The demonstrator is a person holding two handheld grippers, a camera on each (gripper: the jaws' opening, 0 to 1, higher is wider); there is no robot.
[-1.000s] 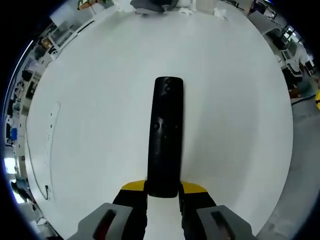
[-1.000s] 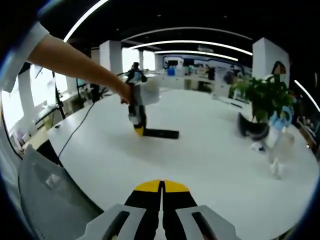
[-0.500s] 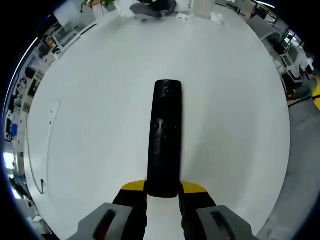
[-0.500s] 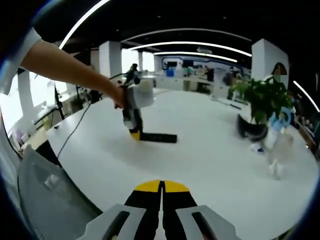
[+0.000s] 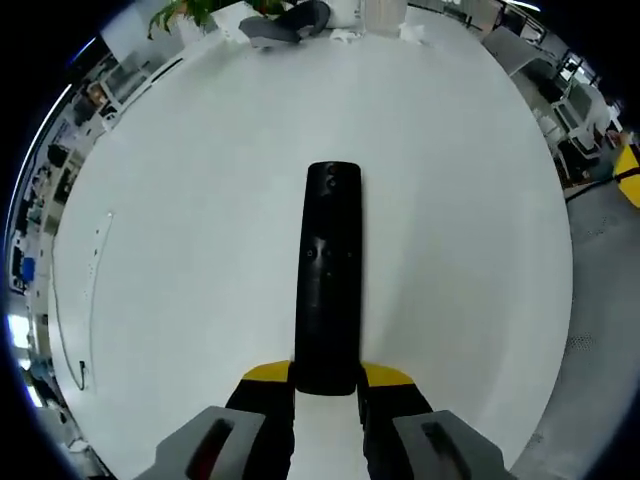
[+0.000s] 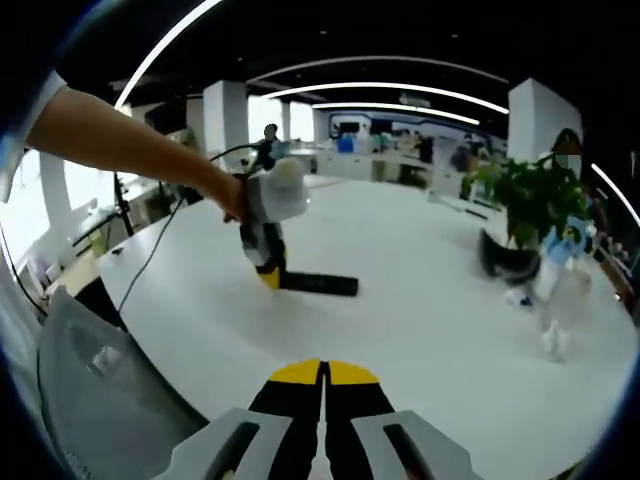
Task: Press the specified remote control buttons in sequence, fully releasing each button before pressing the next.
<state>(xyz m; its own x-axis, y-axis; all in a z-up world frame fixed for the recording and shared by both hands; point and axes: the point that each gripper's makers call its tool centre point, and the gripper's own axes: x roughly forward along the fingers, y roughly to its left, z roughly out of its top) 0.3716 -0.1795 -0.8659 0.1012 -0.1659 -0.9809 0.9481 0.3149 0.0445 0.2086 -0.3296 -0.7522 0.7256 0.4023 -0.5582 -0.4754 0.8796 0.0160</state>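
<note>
The left tool [image 5: 327,385] is clamped on the near end of the black remote control [image 5: 328,275], whose length runs straight away from the jaws over the white counter [image 5: 180,220]. In the right gripper view the remote [image 6: 317,284] sticks out level from the left tool [image 6: 268,275], lying on or just above the counter [image 6: 420,310] (I cannot tell which).

Compared with a second ago, the potted plant [image 5: 190,10] and dark object [image 5: 285,22] beyond the remote's far end have slid further into the left gripper view, while the remote sits the same between the jaws; so the hand has shifted, not the grip.

The right tool [image 6: 323,372] has its jaws pressed together, holding nothing, well short of the remote and no nearer than before. By my judgement no button press is under way yet; the right tool must first travel to the remote.
</note>
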